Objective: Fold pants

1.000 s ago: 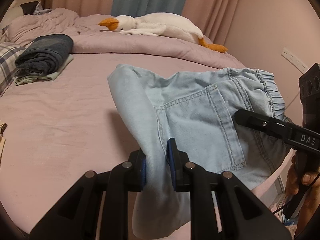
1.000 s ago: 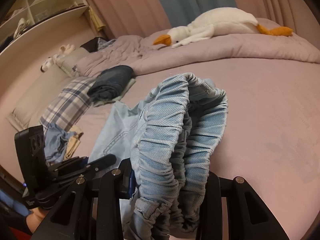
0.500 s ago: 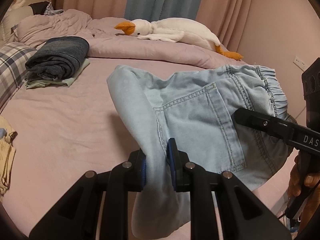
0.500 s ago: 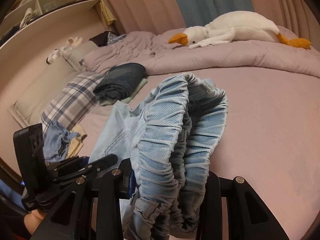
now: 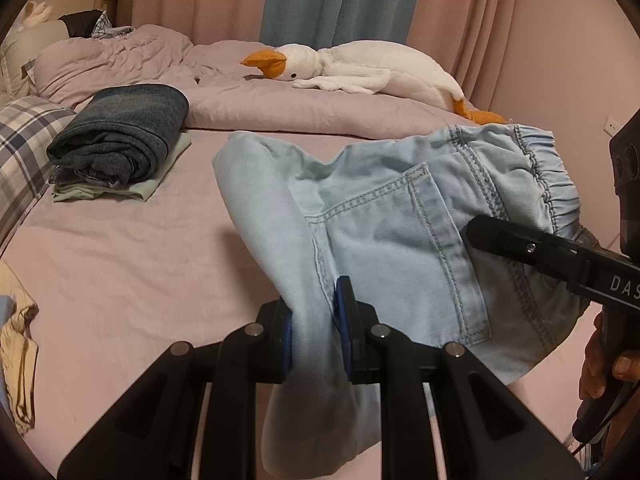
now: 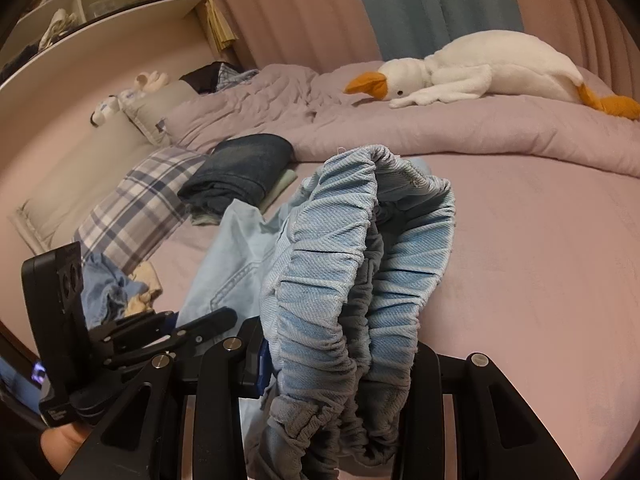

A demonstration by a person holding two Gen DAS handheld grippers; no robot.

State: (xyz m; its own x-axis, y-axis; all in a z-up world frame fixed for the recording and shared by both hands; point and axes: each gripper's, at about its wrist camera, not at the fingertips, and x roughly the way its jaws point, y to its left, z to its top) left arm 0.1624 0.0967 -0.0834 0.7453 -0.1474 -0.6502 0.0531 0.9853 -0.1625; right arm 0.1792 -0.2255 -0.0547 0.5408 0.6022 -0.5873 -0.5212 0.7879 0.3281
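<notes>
The left gripper (image 5: 316, 334) is pinched on a thick fold of the pants (image 5: 400, 240), the cloth passing between its blue pads (image 5: 343, 320) and hanging down below them. The right gripper (image 6: 340, 364) is clamped on the gathered elastic waistband (image 6: 360, 280), which bunches up in front of its camera and droops past the fingers. Between the two, the pants are held up above the bed (image 5: 120, 248), not lying on it. They are pale blue denim with a stitched back pocket (image 5: 420, 248) facing the left camera (waistband to its right). Farther off lie a folded dark stack (image 5: 120, 132), a plaid pillow (image 6: 136, 212) and a stuffed goose (image 5: 360, 68).
</notes>
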